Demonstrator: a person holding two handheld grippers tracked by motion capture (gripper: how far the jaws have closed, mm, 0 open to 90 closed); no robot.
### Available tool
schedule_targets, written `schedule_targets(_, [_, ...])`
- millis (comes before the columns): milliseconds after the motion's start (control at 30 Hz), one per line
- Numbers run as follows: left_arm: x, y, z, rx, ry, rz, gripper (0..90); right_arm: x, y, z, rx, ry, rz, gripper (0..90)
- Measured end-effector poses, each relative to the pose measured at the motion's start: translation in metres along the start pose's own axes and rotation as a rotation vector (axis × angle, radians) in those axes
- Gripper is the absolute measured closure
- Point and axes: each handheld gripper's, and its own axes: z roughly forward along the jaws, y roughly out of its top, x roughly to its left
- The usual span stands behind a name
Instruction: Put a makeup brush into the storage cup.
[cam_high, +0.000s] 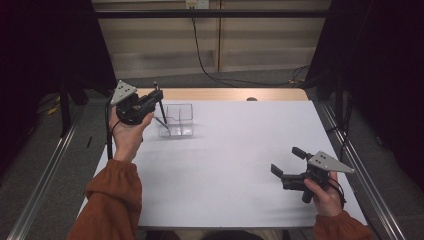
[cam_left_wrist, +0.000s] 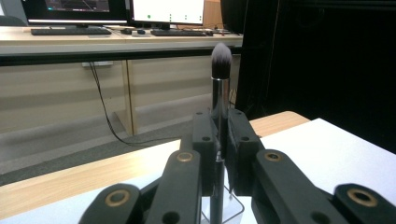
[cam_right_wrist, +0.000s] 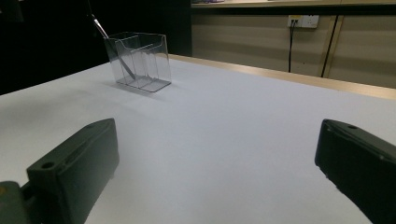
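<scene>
Left tongs (cam_high: 156, 100) clamp brush (cam_left_wrist: 220, 88); right tongs (cam_high: 286, 161) apart over white table (cam_high: 235, 150); room seemingly dim.

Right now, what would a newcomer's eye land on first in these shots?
First the makeup brush, upright with its bristles on top, clamped in the left gripper at the far left of the white table; its lower end reaches into the clear plastic organizer, as far as the high view tells. Next, the right gripper at the near right, jaws wide open with nothing between them.
</scene>
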Motion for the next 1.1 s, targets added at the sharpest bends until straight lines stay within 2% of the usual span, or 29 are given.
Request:
schedule_targets(167, [0.003, 0.002, 0.004, -0.006, 0.016, -0.006, 84.1, 0.0, -0.001, 0.0, 0.002, 0.001, -0.002, 0.0])
schedule_targets(400, [0.002, 0.014, 0.011, -0.016, 0.02, 0.017, 84.1, 0.0, -0.001, 0.0, 0.006, 0.006, -0.005, 0.0])
schedule_targets(567, [0.004, 0.02, 0.017, -0.017, 0.039, 0.032, 84.1, -0.001, -0.002, 0.0, 0.009, 0.007, -0.005, 0.0])
schedule_targets(933, [0.012, 0.011, 0.028, 0.018, 0.075, 0.042, 84.1, -0.001, -0.002, 0.0, 0.006, 0.009, -0.001, 0.0])
schedule_targets(1100, [0.012, 0.003, 0.031, 0.031, 0.072, 0.053, 84.1, -0.002, -0.002, 0.0, 0.006, 0.003, -0.001, 0.0])
